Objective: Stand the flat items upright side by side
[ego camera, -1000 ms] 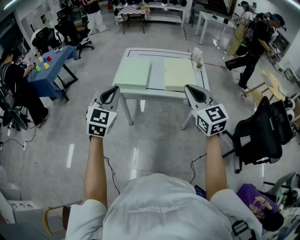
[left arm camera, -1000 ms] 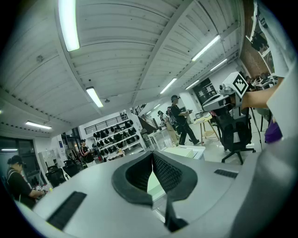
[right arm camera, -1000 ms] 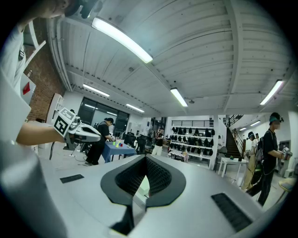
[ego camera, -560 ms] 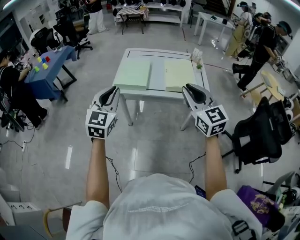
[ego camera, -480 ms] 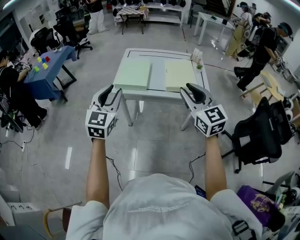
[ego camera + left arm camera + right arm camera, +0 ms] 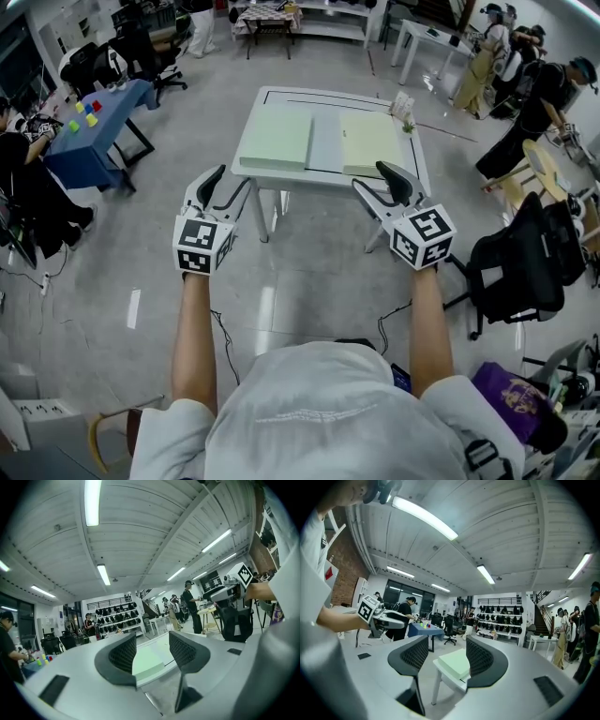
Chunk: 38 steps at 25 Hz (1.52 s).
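Nearest: a person in a white shirt (image 6: 309,412), both bare forearms out fwd. The left gripper (image 6: 225,184) and right gripper (image 6: 377,184) are held approx level, side by side and well apart, over the grey tiled floor (image 6: 300,281) and short of the table. Both sets of jaws have just been opening. They now stand partway apart w/ nothing btwn them, and each gripper view shows only the table beyond the gap. Neither gripper touches anything.

Next: a white rectangular table (image 6: 325,141), long side towards the person. Two flat items lie on it, broad faces up, thin dimension vertical:
- pale green foam-looking slab (image 6: 277,139), left half of the tabletop
- pale yellow foam-looking slab (image 6: 371,142), right half

The slabs are side by side along the table's length and apart, w/ a strip of bare tabletop btwn them. Their edges run square to the table's edges. Each looks near-square from above, so I can't tell the long axis. Neither is upright.

A small white-and-green item (image 6: 403,105) sits at the table's far right corner, too small to identify.

Further out:
- black office chair (image 6: 516,267) to the right
- blue-covered table (image 6: 94,117) w/ small coloured blocks to the left
- people standing (image 6: 539,103) far right
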{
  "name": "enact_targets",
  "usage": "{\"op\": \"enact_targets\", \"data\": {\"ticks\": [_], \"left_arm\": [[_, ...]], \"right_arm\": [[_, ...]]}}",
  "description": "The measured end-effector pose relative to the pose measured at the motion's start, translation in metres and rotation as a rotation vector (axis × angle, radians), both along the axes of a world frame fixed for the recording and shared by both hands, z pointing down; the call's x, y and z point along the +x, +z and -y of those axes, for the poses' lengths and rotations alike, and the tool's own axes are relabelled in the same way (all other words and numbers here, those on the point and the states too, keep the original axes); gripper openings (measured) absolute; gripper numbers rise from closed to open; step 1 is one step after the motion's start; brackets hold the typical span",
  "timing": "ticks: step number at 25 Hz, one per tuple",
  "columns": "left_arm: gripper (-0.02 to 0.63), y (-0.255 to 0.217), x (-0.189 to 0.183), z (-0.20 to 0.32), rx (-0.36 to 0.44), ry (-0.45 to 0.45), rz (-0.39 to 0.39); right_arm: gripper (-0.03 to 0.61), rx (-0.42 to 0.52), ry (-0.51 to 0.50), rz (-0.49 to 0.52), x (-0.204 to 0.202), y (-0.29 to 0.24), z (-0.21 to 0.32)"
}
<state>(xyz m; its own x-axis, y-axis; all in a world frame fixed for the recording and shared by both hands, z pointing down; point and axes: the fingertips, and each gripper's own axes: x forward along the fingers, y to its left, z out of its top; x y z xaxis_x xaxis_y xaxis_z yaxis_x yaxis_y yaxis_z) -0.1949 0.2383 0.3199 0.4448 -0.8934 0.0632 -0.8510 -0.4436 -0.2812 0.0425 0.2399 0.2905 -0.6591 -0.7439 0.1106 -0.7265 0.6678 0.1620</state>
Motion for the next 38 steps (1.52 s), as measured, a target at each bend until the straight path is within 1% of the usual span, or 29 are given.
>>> {"op": "enact_targets", "data": {"ticks": [4,7,12,15,18,22,26,31,35,38], "left_arm": [[0.233,0.016,-0.016,-0.005,-0.015,-0.012,-0.003],[0.233,0.027,-0.037,-0.004,-0.042,-0.043,-0.033],[0.233,0.038,-0.058,0.015,-0.066,-0.084,-0.055],[0.233,0.048,-0.062,0.034,-0.086,-0.089,-0.04],[0.233,0.054,-0.062,0.064,-0.101,-0.097,-0.043],[0.233,0.063,-0.058,0.123,-0.137,-0.103,-0.04],[0.233,0.063,-0.051,0.189,-0.17,-0.125,-0.086],[0.233,0.058,-0.045,0.262,-0.208,-0.162,-0.093],[0.233,0.065,-0.038,0.306,-0.248,-0.182,-0.111],[0.233,0.077,-0.036,0.333,-0.29,-0.199,-0.112]], "right_arm": [[0.278,-0.016,0.015,-0.018,-0.012,0.014,-0.003],[0.281,-0.036,0.008,-0.027,-0.023,0.02,0.0],[0.285,-0.065,-0.014,0.006,-0.037,0.031,0.026],[0.287,-0.089,-0.03,0.01,-0.046,0.045,0.049],[0.288,-0.107,-0.038,0.027,-0.048,0.055,0.087],[0.29,-0.123,-0.053,0.039,-0.048,0.063,0.154],[0.296,-0.149,-0.086,0.08,-0.042,0.064,0.226],[0.299,-0.182,-0.115,0.105,-0.037,0.062,0.307],[0.299,-0.23,-0.133,0.14,-0.034,0.071,0.357],[0.299,-0.279,-0.152,0.175,-0.042,0.085,0.381]]}}
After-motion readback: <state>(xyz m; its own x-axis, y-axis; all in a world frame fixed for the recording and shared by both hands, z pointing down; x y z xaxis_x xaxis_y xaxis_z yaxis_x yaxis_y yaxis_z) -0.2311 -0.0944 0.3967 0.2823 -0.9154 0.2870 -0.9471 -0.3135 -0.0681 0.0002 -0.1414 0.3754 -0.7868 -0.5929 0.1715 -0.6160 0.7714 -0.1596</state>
